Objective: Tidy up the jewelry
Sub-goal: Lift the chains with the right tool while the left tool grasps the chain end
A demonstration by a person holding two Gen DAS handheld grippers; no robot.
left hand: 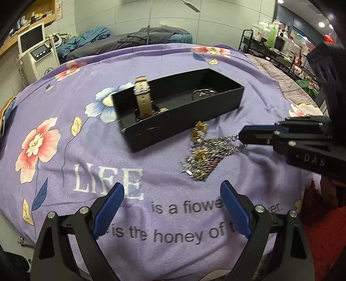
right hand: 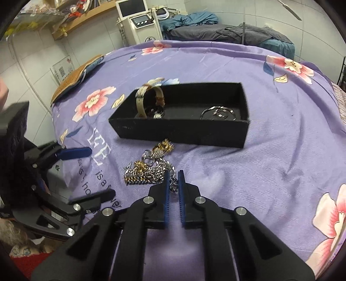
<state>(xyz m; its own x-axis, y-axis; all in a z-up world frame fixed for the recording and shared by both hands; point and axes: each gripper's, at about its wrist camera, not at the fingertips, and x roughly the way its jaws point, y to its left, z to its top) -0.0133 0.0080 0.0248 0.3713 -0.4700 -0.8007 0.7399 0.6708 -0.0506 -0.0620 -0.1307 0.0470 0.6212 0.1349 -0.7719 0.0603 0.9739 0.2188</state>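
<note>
A black open box (left hand: 186, 116) (right hand: 183, 131) lies on the purple floral cloth. In it stand a beige-strap watch (left hand: 141, 95) (right hand: 143, 101) at one end and a silver ring-shaped piece (left hand: 203, 93) (right hand: 218, 113) at the other. A tangled heap of silver and gold chains (left hand: 201, 153) (right hand: 147, 168) lies on the cloth in front of the box. My right gripper (right hand: 174, 180) (left hand: 241, 138) is shut on a silver chain (right hand: 174, 183) at the heap's edge. My left gripper (left hand: 172, 190) (right hand: 101, 173) is open and empty, a little short of the heap.
The purple cloth (left hand: 64, 151) covers a bed-like surface with rounded edges. A woven mat (right hand: 73, 80) lies at its far left edge. A white machine with a screen (right hand: 138, 19) and a rack of bottles (left hand: 272, 34) stand beyond.
</note>
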